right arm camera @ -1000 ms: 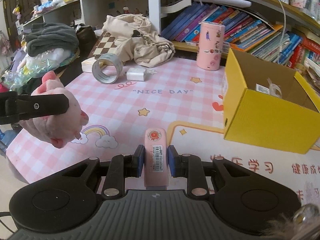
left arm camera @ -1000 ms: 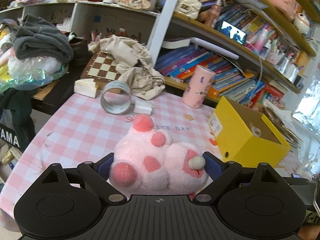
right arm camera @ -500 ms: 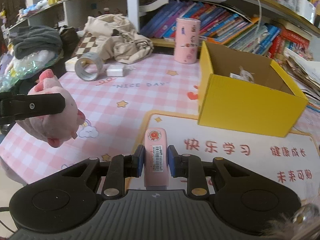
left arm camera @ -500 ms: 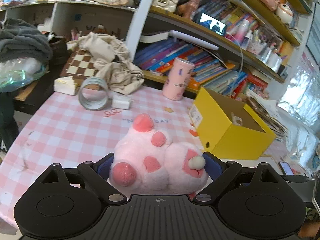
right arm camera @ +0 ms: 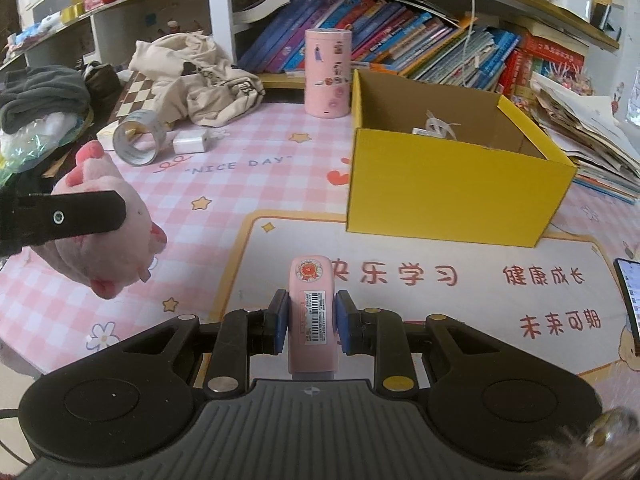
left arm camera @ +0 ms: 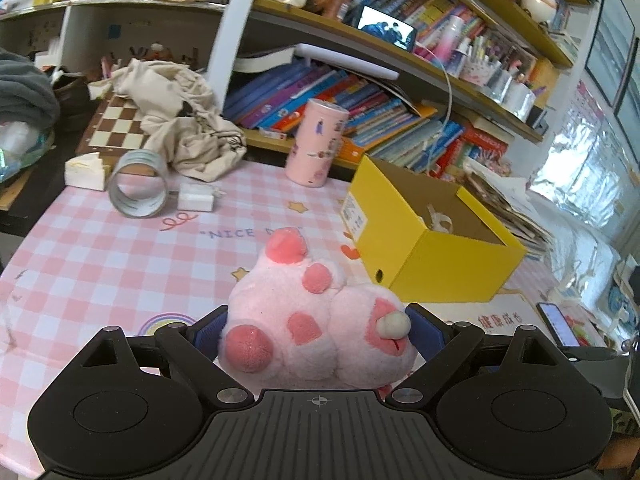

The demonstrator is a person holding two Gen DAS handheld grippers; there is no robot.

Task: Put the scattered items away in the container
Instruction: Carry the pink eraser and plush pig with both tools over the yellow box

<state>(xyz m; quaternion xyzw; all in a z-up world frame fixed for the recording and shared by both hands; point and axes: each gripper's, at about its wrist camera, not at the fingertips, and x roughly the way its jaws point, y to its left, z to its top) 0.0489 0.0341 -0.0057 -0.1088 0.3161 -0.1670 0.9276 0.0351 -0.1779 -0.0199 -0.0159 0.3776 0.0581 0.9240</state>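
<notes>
- Left gripper squeezes a fluffy pink plush toy, lifted for carrying to the open yellow cardboard box;
- Right gripper pinches a slim pink plastic device, aimed boxward.

I see a pink plush toy held above the mat. A slim pink case points forward. The open yellow box sits upright beyond.

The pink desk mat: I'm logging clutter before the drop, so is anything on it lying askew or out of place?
Yes. The tape roll lies tipped on its side, a white charger loose beside it, and crumpled beige cloth spills off the chessboard onto the mat.
</notes>
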